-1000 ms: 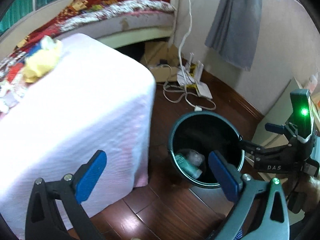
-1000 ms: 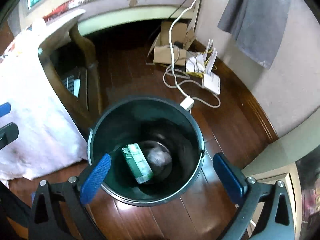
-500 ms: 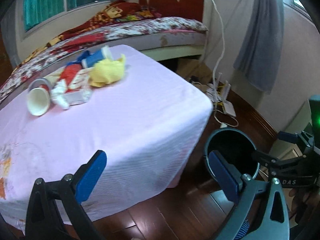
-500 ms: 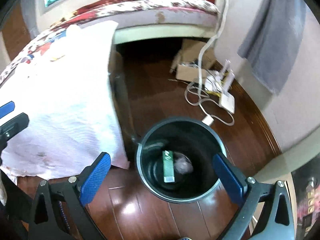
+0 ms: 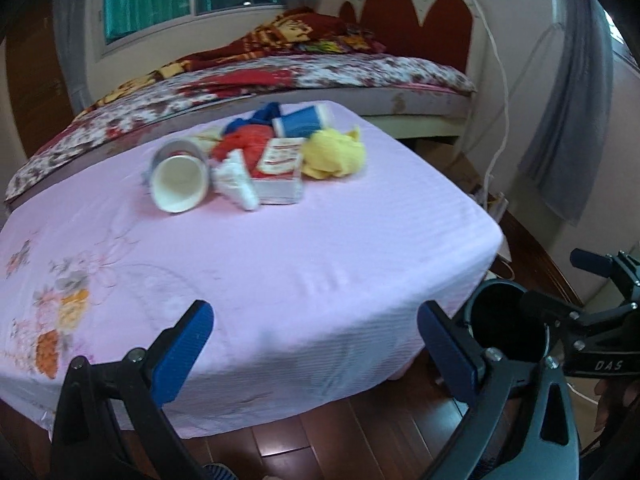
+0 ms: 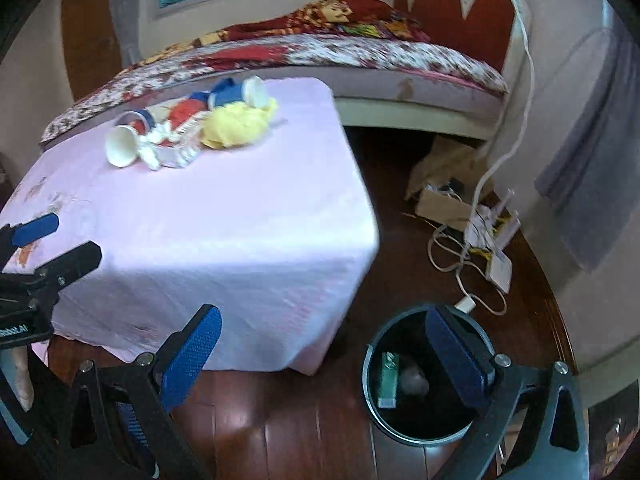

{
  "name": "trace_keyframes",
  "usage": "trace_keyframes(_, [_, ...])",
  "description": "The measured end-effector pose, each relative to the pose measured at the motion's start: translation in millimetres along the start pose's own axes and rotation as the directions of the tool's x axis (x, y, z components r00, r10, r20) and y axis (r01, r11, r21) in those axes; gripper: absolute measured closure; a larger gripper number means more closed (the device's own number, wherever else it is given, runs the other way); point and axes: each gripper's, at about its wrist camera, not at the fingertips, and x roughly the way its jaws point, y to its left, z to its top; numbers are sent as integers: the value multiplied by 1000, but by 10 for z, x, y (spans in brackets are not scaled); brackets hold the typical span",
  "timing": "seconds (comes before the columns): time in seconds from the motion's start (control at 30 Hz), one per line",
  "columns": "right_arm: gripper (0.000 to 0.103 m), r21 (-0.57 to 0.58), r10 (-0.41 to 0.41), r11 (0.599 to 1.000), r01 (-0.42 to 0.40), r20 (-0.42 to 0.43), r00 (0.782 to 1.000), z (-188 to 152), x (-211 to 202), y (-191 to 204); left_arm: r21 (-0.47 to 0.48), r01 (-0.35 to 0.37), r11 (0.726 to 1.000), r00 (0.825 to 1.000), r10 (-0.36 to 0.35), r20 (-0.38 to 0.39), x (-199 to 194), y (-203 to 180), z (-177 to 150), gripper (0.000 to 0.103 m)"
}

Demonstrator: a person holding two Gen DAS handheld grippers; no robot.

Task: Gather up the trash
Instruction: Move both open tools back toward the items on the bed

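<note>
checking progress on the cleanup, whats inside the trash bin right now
In the right wrist view the trash bin holds a green carton and a crumpled grey wad. The right gripper finger covers part of the inside.

On the tabletop (image 5: 280,264) lie two paper cups, one white-mouthed cup (image 5: 179,178) and one blue cup (image 5: 302,120). With them are one yellow crumpled wad (image 5: 334,154), one red-and-white carton (image 5: 279,172), one white crumpled scrap (image 5: 236,182) and one red wrapper (image 5: 244,142). One dark bin (image 6: 420,376) stands on the floor, holding two pieces: one green box (image 6: 389,380) and one grey wad (image 6: 414,380). Two hand-held grippers show.
</note>
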Motion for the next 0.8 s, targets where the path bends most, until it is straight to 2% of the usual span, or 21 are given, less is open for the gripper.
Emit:
trace_keyframes(0.27, [0,-39,86,996,-84,52,995,273,-13,413,-50,-70,996,997,71,15,-27,420,-20,1])
trace_keyframes(0.47, [0,-55,111,993,-108,68,992,451,60,628,-70,-106,992,994,106,9,40,664,-26,1])
trace_keyframes(0.8, [0,-79,125,990,-118,86,988,802,278,866,-121,-117,986,993,117,-8,219,1026,78,1])
